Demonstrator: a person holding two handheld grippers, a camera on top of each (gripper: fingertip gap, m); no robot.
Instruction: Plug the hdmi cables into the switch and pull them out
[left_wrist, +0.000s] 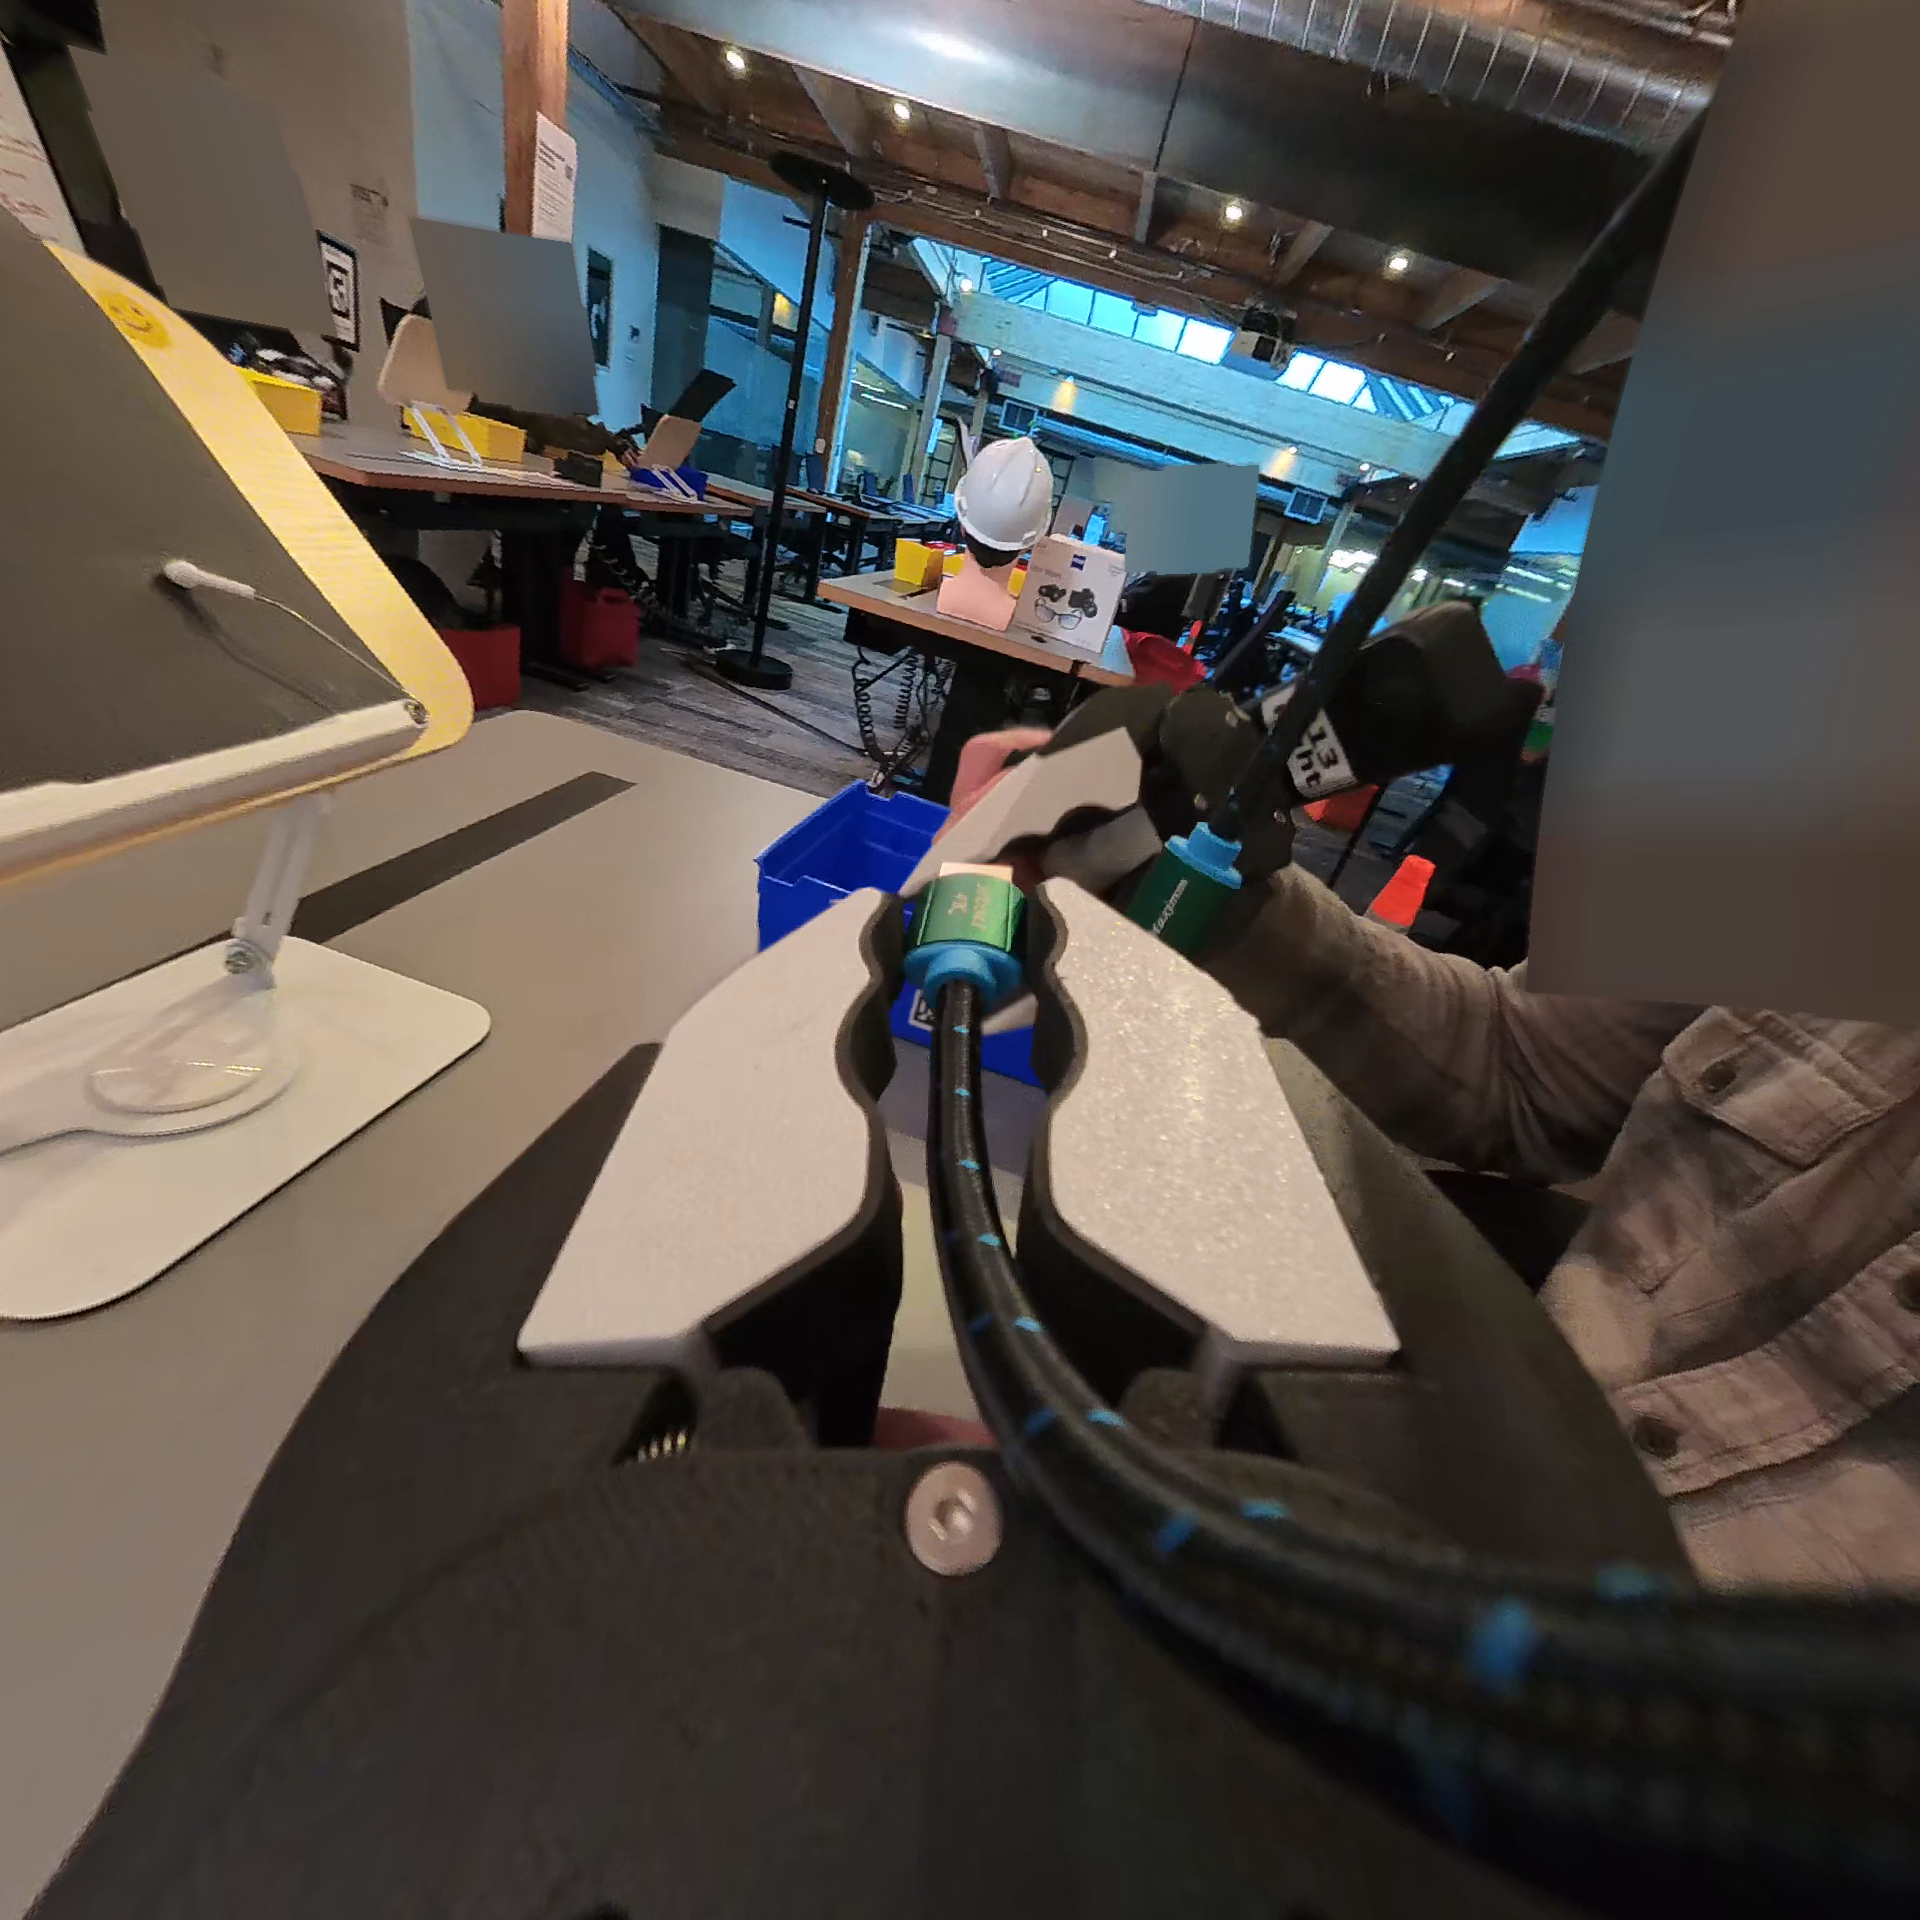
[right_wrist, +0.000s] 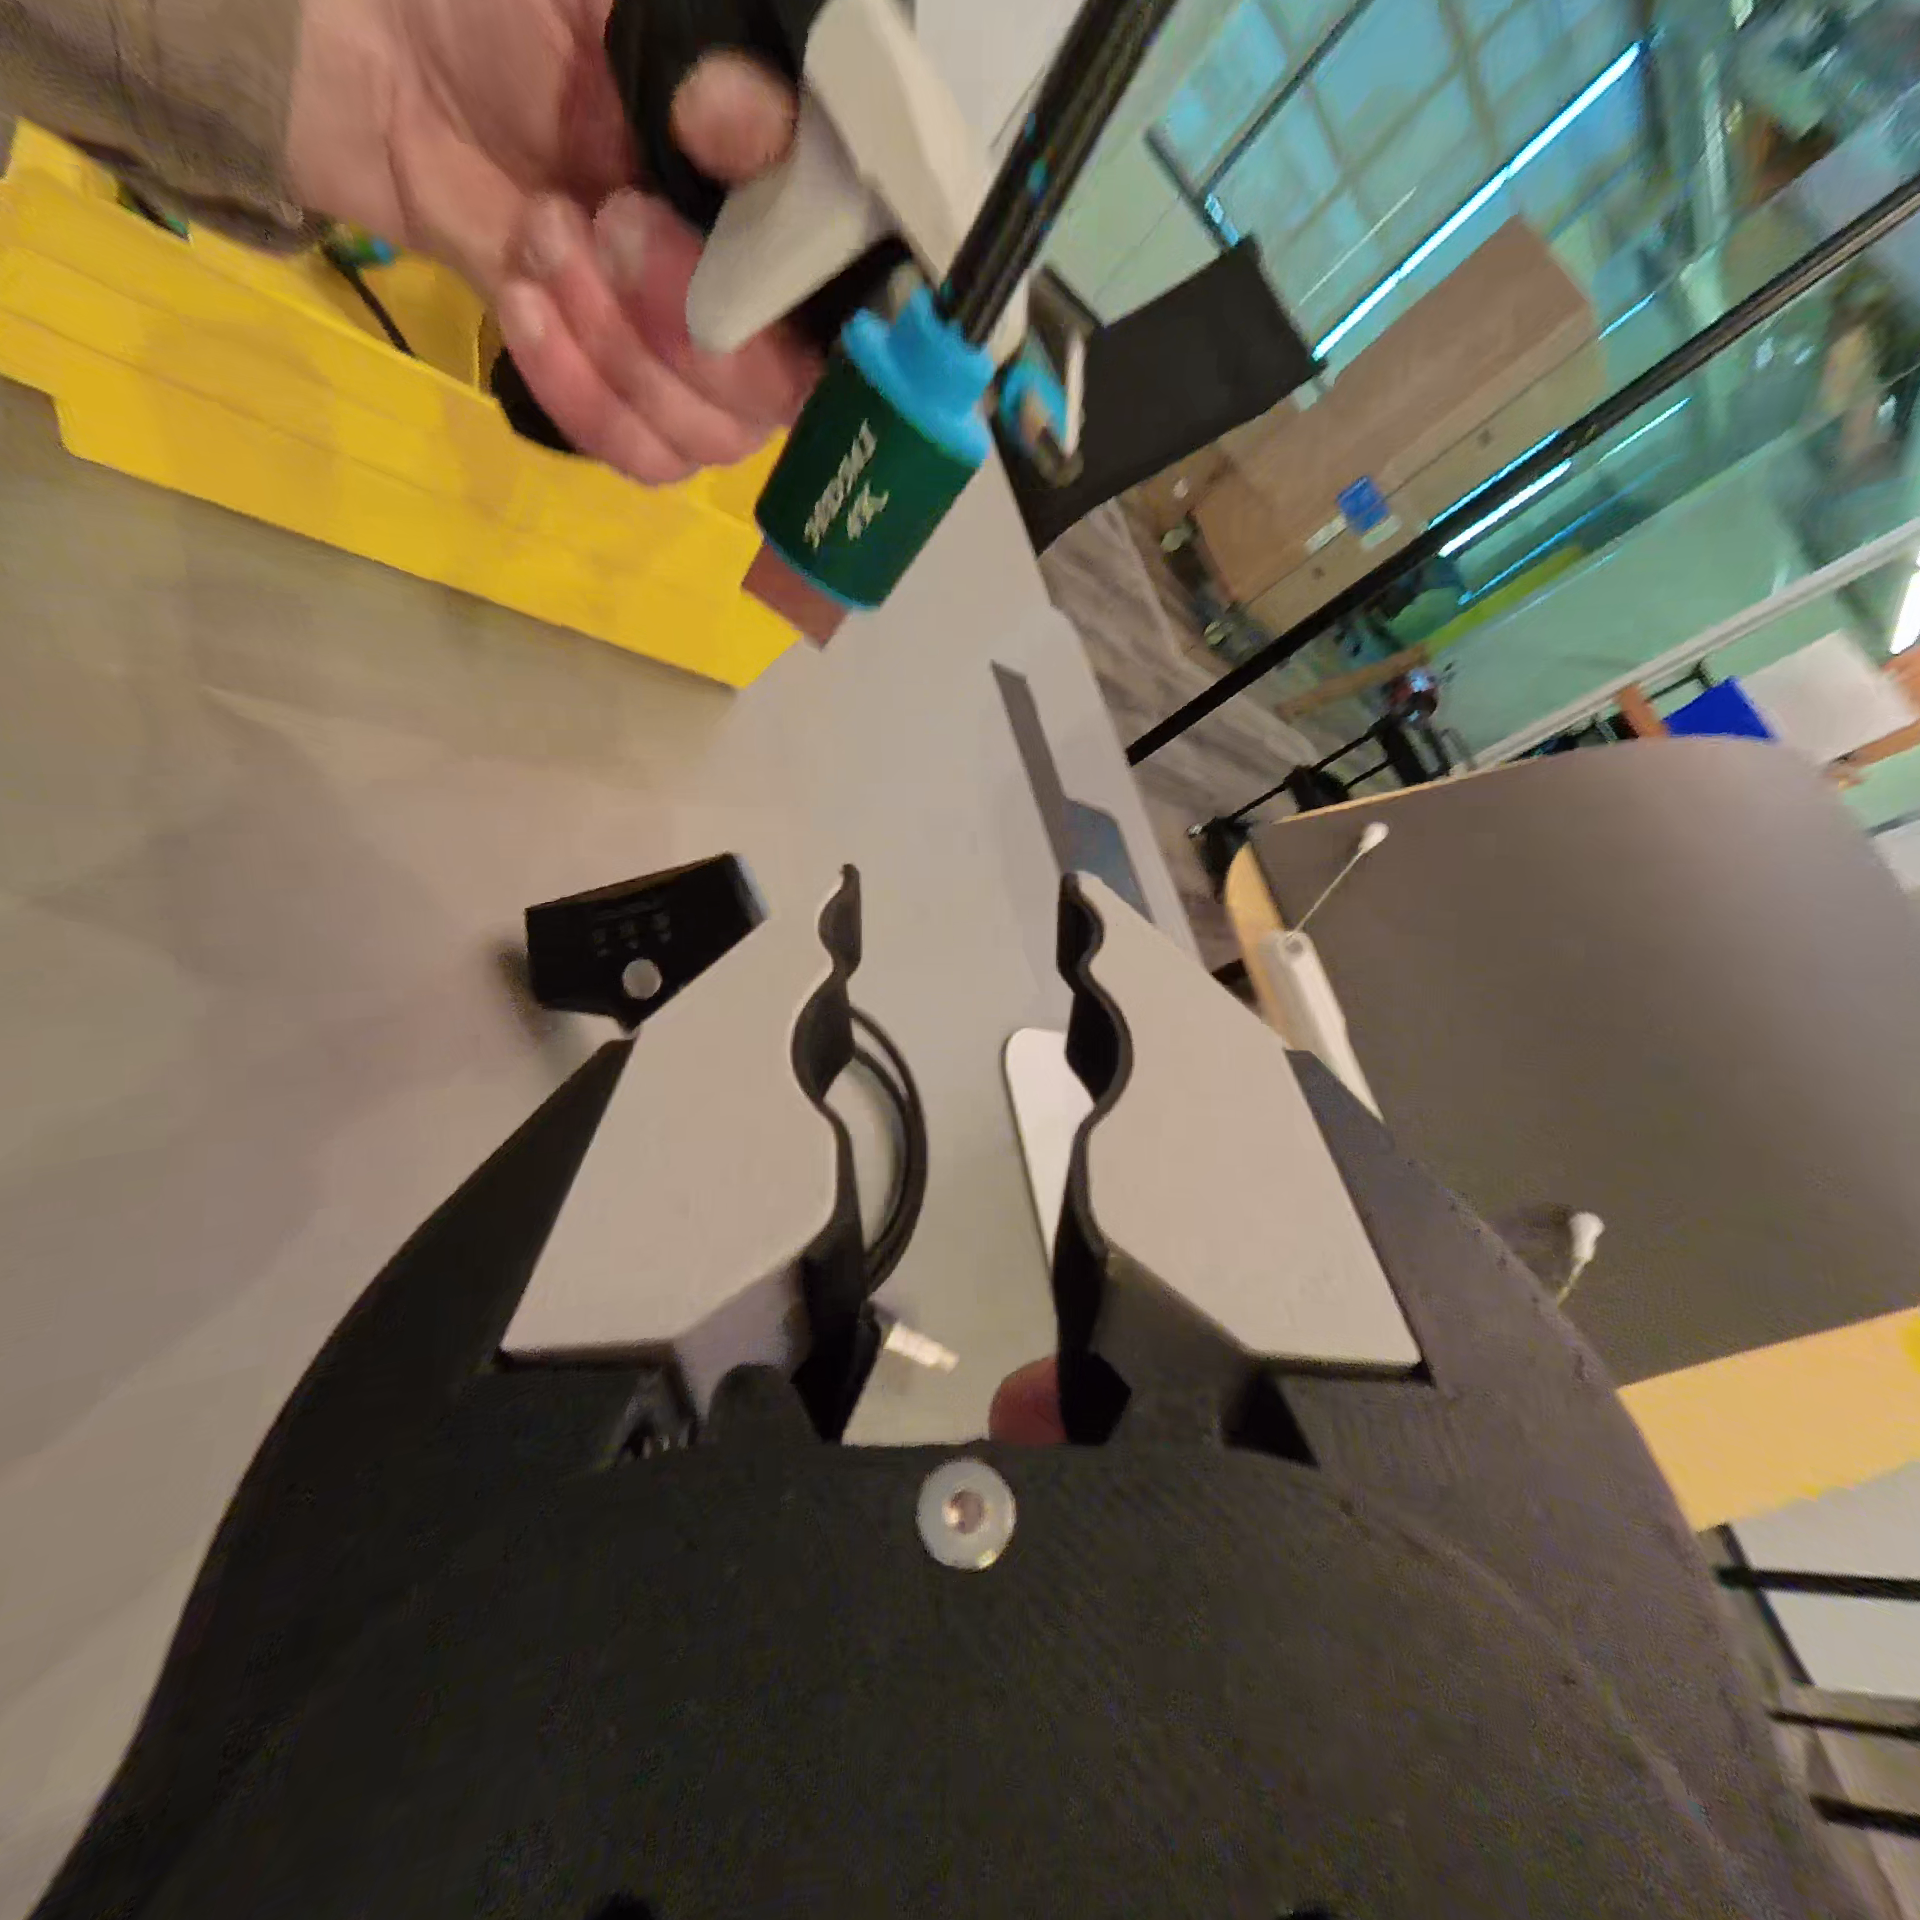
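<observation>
Two tools: left tool (left_wrist: 961, 900) clamps a green hdmi plug (left_wrist: 975, 916), right tool (right_wrist: 961, 883) gapes empty; yellow bin (right_wrist: 260, 405) holds a cable (right_wrist: 366, 283).

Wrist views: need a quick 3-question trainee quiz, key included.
1. True or false: the right gripper is shut on a plug.
2. What does the left gripper hold between its fingers? A) a green HDMI plug B) a screwdriver C) a mug
3. Fill in: the black switch lies on the grey ____.

Key: 1 false, it is open with nothing between the fingers; 2 A; 3 table.
</observation>
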